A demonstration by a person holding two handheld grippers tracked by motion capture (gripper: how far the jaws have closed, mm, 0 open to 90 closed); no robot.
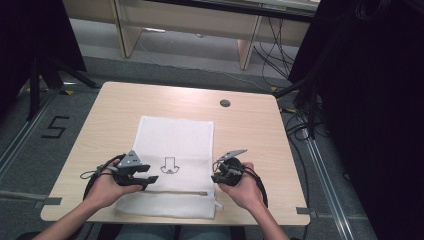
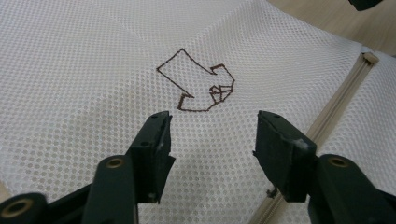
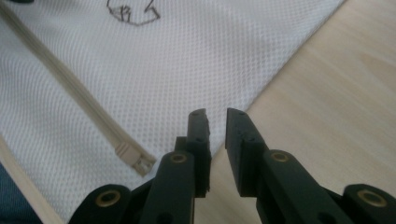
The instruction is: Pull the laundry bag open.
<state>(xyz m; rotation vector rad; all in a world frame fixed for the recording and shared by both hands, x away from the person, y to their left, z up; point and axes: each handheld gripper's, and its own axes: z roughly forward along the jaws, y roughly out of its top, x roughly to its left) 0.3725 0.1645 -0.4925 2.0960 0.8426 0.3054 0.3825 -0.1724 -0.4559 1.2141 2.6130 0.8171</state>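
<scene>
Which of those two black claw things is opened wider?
The left gripper: its jaws stand wide apart above the mesh bag. The right gripper shows a narrow slit.

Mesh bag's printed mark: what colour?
Dark brown outline on the white mesh bag; mark clearest in the left gripper view.

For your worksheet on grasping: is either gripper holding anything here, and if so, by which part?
Nothing is held. The left gripper is open above the white mesh bag; the right gripper has its jaws nearly closed over the bag's edge, with an empty gap between them.
</scene>
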